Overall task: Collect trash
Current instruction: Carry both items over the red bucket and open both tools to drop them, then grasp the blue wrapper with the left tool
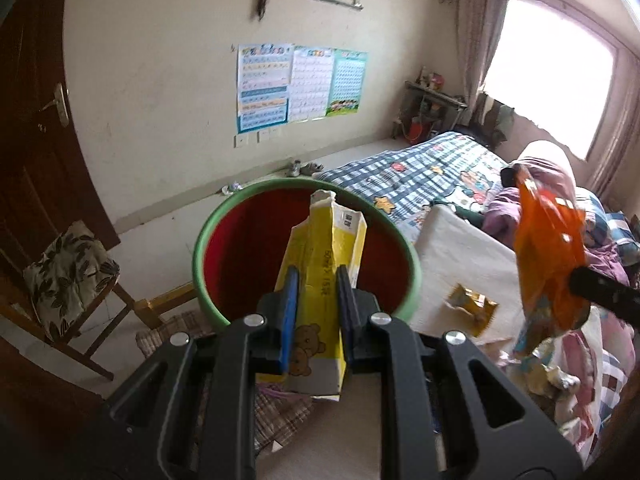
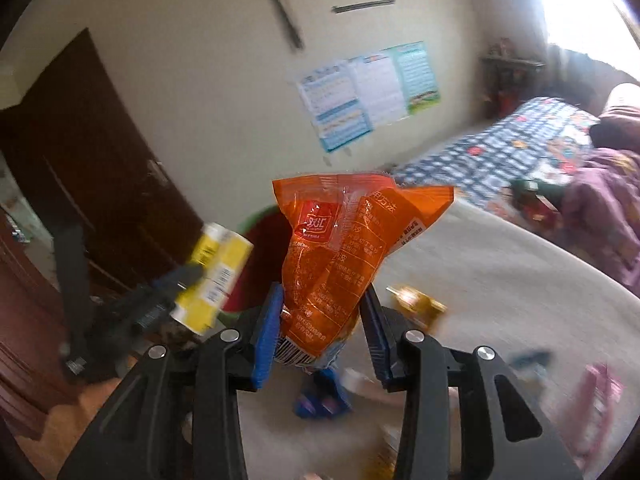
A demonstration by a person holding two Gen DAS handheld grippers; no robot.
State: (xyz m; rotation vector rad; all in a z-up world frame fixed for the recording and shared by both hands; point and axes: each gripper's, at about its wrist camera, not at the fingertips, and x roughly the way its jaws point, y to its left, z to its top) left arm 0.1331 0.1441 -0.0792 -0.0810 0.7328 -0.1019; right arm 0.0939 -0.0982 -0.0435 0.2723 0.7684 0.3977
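Carton [image 1: 324, 264] clamped in left gripper [image 1: 317, 280], above bin [image 1: 208, 236]. Orange bag [image 2: 340, 256] pinched between right gripper [image 2: 322, 300] pads. Yellow wrapper [image 1: 472, 306] on table [image 1: 452, 248].

Probably home bedroom: quilted bed [image 1: 420, 172], curtains [image 1: 480, 40]

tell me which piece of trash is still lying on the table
The small yellow wrapper on the white table; the yellow carton and orange bag are held up in the fingers.

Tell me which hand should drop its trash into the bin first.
Left, probably. The left gripper holds the yellow carton right over the red bin; the right gripper holds the orange wrapper off beside it.
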